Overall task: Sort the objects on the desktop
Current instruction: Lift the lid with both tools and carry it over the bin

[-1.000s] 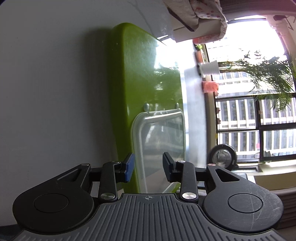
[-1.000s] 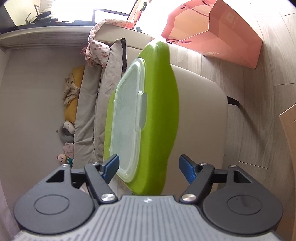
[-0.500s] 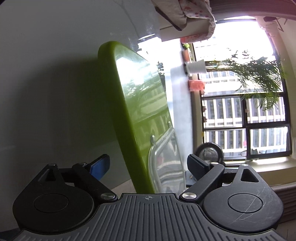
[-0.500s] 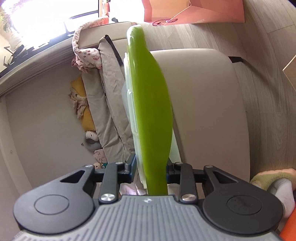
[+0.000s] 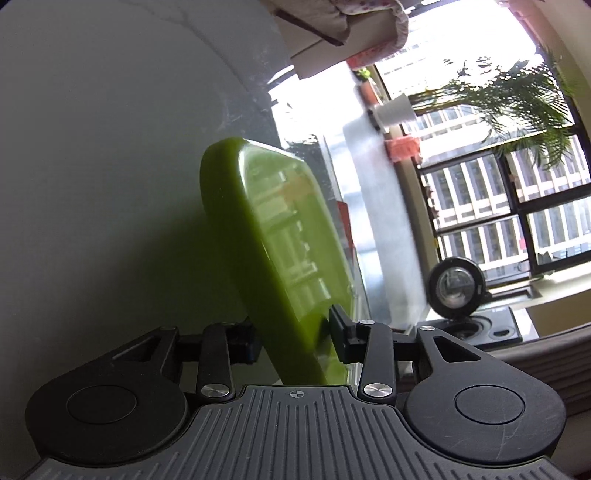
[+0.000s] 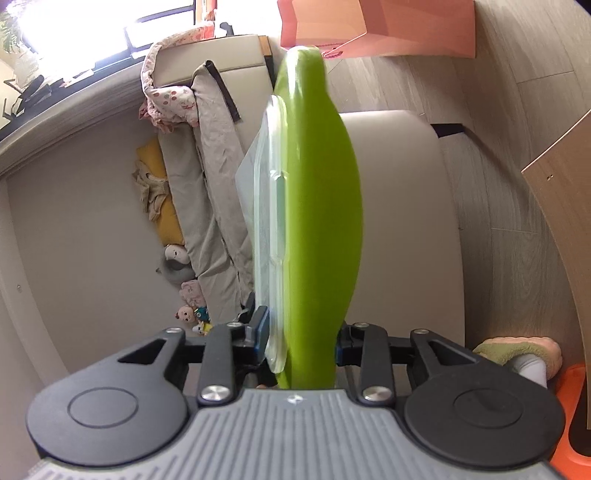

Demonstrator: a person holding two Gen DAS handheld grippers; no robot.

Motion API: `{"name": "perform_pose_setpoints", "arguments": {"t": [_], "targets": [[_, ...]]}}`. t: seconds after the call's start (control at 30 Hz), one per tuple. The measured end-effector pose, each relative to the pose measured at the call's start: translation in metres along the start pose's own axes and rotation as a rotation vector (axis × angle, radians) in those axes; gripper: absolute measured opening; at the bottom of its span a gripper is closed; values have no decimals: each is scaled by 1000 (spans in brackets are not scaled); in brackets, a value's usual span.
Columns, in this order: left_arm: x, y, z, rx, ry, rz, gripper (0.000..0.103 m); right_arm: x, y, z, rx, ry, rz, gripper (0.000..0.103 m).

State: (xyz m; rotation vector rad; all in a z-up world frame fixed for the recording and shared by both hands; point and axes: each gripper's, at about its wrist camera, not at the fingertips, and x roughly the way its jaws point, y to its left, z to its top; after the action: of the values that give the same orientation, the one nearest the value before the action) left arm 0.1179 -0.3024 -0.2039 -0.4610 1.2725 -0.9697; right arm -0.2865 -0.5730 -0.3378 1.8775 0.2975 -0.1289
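Observation:
A green tray (image 5: pixel 273 236) is held between both grippers, lifted off the white table (image 5: pixel 92 147) and tilted on edge. My left gripper (image 5: pixel 295 339) is shut on one end of the tray. My right gripper (image 6: pixel 301 338) is shut on the other end of the tray (image 6: pixel 321 206), pinching it together with a clear plastic lid (image 6: pixel 266 221) that lies against the tray's left face. In the left wrist view the lid is hidden behind the tray.
A beige sofa (image 6: pixel 218 206) with cushions and soft toys is on the left, a beige chair (image 6: pixel 406 221) behind the tray and a pink paper bag (image 6: pixel 388 26) on the wood floor. A window with plants (image 5: pixel 517 110) and a round black speaker (image 5: pixel 456 291) are on the right.
The left gripper has closed on the tray's end; half a second ago it was wide open around it. The tray has tilted and lifted from the table. The right gripper stays clamped.

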Motion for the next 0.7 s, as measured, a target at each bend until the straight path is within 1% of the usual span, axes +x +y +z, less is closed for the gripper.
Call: {"name": "perform_pose_setpoints", "arguments": {"t": [0.07,0.13,0.27,0.33,0.37,0.43,0.53,0.63,0.7], "targets": [[-15,-22,-1,79,-50,12,34,1,2,0,6,-11,17,38],[-32,-41,-1,137,-95,11,31,0,14,-2,-20,-29,39,38],[-71,-71,5,192,-155,-36,29,-3,52,-8,-116,-58,75,36],[-92,-82,9,223,-182,-16,31,-2,74,-12,-162,-60,90,36],[-102,-85,12,233,-200,-15,31,1,84,-14,-175,-49,91,36],[-125,-88,18,237,-242,-43,30,9,104,-20,-218,-26,105,36],[-166,-89,25,237,-317,-67,30,23,136,-34,-291,8,134,36],[-221,-85,28,253,-412,-78,31,45,171,-55,-369,64,166,36],[-257,-73,27,245,-473,-79,31,66,194,-71,-428,119,186,36]]}}
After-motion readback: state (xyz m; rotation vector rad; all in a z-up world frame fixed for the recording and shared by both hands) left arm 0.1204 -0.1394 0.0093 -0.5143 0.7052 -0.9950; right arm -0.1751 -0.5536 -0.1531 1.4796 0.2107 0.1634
